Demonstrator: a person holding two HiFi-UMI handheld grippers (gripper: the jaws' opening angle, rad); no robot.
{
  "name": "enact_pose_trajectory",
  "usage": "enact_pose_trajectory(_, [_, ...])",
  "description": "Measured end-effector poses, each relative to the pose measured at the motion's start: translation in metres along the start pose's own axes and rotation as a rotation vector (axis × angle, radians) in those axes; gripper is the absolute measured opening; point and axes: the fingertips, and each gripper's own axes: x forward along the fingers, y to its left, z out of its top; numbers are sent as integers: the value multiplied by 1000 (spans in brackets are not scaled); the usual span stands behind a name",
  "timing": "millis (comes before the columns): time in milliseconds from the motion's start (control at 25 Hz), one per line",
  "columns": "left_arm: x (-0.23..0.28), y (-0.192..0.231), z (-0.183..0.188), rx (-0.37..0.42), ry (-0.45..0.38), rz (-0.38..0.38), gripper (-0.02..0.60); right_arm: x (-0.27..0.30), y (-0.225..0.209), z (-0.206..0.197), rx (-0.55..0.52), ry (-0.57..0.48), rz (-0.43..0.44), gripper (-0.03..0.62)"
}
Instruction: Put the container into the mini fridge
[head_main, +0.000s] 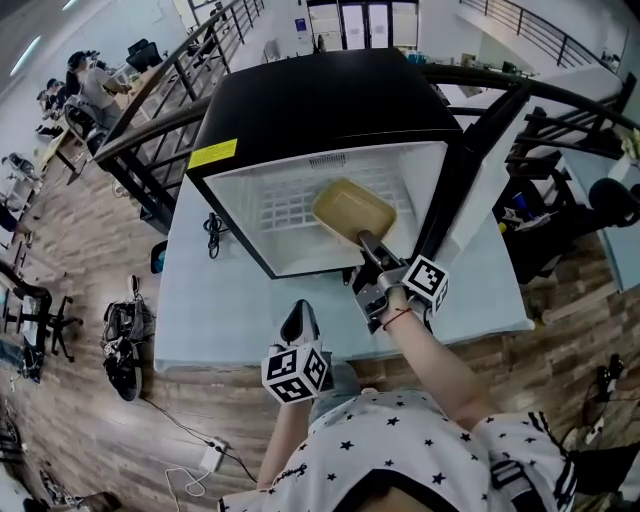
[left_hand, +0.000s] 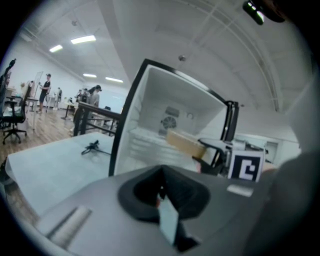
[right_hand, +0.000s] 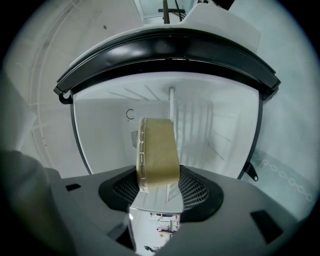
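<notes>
Right gripper view: the right gripper (right_hand: 159, 186) pinches the tan container (right_hand: 157, 150) by its near edge, holding it just ahead of the jaws in the mouth of the open mini fridge (right_hand: 220, 130). The left gripper (left_hand: 161, 190), jaws pressed together on nothing, hangs to its left, short of the fridge.

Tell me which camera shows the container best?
The head view: the whole container shows, held by the right hand-held gripper at the open mini fridge. The right gripper view shows it close but edge-on; the left gripper view, small and blurry.
</notes>
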Motion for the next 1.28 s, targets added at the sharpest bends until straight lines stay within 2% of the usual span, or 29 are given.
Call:
enact_pose_trajectory(560, [32,12,14,-3,6,-17,6,42,15,13,-8,-14,59,232])
enact_pose_trajectory(1040, [48,8,15,-2,13,-46,6,55,10,20,-2,-61,-12,232])
enact_pose_trajectory(1280, [47,11,12,-7,20,-46,6,53,9,20,3,-72,-10,232])
